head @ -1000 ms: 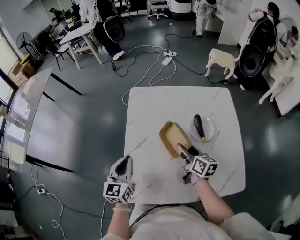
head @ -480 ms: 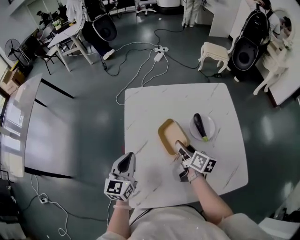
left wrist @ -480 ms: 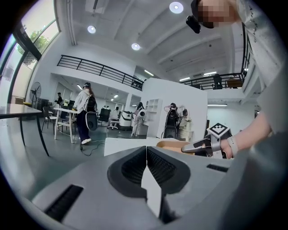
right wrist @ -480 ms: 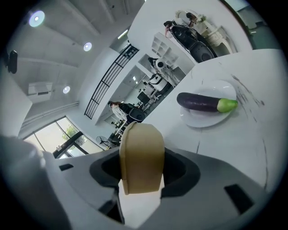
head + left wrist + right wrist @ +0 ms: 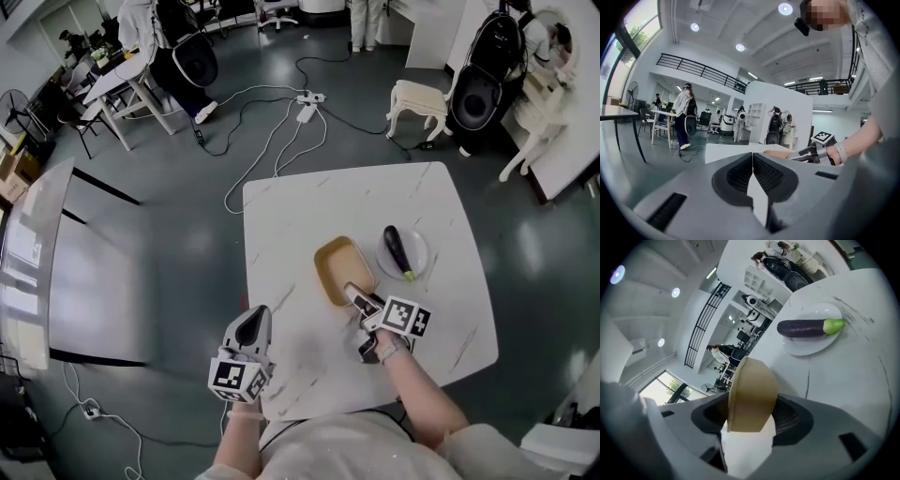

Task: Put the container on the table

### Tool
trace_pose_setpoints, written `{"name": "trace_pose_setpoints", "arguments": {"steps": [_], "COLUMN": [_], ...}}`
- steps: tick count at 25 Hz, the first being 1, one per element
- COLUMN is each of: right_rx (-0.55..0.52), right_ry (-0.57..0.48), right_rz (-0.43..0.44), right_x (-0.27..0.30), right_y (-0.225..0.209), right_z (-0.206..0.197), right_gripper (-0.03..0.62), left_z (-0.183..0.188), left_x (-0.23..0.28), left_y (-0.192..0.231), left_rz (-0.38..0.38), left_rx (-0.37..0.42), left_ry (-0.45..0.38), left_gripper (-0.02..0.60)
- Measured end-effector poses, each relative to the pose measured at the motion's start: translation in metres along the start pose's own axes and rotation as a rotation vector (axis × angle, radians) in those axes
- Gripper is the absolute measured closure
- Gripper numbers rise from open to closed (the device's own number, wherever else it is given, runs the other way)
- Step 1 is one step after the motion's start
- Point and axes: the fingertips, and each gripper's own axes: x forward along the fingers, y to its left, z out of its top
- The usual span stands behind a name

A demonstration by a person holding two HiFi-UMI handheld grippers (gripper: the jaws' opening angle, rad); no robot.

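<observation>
Two dishes on a veined white table

Two things were set on the square, grey-veined table (image 5: pixel 291 216): a smooth tan container (image 5: pixel 343 267), oblong, round-cornered and empty, and just beside it a round white plate (image 5: pixel 419 246) bearing a glossy dark eggplant (image 5: pixel 397 253). The container's near end was straddled by the right gripper (image 5: pixel 353 293), whose jaws had just been opening. The left gripper (image 5: pixel 250 319) was held near the table's edge, its jaws pressed together on nothing.

Left hand-held gripper (image 5: pixel 752 158), jaws together, before white table (image 5: pixel 725 151)
</observation>
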Motion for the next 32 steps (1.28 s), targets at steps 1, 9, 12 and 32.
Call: {"name": "trace_pose_setpoints", "arguments": {"steps": [1,9,12,32], "right_rx": [0.007,-0.002,-0.039,-0.324], "right_ry": [0.008,0.078,0.113,0.349], "right_rz": [0.006,0.099,0.164,0.065], "right_x": [0.002,0.010,0.011,0.011], "right_y": [0.001,0.020,0.032,0.018], "right_z": [-0.002,-0.010,-0.017,-0.061], "right_gripper": [0.328,0.252,0.198,0.395], "left_z": [0.000,0.001,0.000,0.001], "left_x": [0.000,-0.003,-0.004,-0.012], "left_y": [0.001,0.006,0.009,0.021], "left_rz": [0.000,0.006,0.003,0.009], "left_rx": [0.000,-0.013,-0.014,-0.027], "left_ry": [-0.002,0.006,0.003,0.000], "left_gripper": [0.575,0.575,0.575,0.575]}}
